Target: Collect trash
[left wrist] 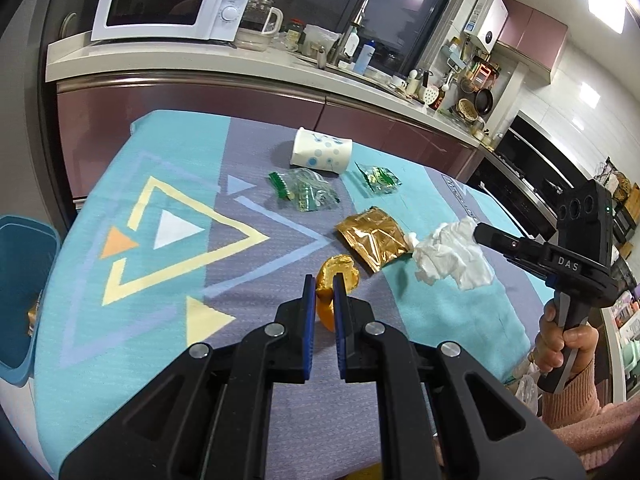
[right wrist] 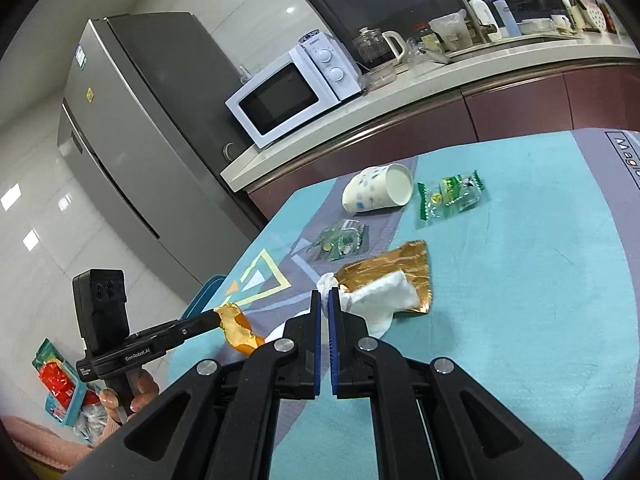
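Note:
My left gripper point(left wrist: 323, 286) is shut on an orange peel point(left wrist: 334, 280), held just above the table; the peel also shows in the right wrist view point(right wrist: 236, 326). My right gripper point(right wrist: 325, 300) is shut on a crumpled white tissue point(right wrist: 380, 296), lifted over the cloth; the tissue shows in the left wrist view point(left wrist: 452, 258). On the table lie a gold foil wrapper point(left wrist: 372, 238), two clear green candy wrappers point(left wrist: 308, 190) point(left wrist: 378, 178) and a tipped paper cup point(left wrist: 322, 154). A blue trash bin point(left wrist: 22, 284) stands left of the table.
The table has a blue and grey patterned cloth point(left wrist: 160, 320). Behind it a kitchen counter point(left wrist: 240, 62) carries a microwave point(left wrist: 168, 0), a kettle and bottles. A fridge point(right wrist: 132, 140) stands at the left. Bags lie on the floor point(right wrist: 60, 384).

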A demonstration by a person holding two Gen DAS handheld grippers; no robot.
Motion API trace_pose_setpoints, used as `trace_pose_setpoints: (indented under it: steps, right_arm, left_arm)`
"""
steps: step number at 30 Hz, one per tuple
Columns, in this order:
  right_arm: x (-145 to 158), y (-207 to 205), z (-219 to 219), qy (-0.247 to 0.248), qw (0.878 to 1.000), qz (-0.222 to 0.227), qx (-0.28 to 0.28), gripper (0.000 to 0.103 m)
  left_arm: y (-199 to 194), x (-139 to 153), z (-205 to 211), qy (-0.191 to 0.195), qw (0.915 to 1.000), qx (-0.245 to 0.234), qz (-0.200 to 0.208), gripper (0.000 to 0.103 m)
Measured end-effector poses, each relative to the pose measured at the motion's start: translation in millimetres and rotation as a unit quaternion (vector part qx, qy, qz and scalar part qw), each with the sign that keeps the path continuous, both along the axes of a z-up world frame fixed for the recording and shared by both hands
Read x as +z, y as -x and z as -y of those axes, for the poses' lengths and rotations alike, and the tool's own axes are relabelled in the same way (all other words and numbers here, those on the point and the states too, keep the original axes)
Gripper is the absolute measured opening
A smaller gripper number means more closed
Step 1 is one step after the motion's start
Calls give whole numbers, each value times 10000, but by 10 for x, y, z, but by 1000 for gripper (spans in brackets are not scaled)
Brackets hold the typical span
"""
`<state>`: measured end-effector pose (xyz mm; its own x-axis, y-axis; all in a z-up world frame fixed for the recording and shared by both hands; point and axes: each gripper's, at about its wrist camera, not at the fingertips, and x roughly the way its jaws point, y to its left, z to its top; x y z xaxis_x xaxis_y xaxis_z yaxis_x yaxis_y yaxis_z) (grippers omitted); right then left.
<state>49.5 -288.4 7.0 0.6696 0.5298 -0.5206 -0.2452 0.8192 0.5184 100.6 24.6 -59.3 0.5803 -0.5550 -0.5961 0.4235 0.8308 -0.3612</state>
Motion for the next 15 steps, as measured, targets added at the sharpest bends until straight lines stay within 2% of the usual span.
trace_pose_setpoints:
  steps: [8,15]
  right_arm:
    - [151,-30,-208,-18,9992,234,309,3]
    - [151,-101,-437,45,9984,215,530,3]
  left_arm:
    - [82,102,-118,9,9999,111,97,9]
    - [151,132,-303,-13,9995,285,105,9]
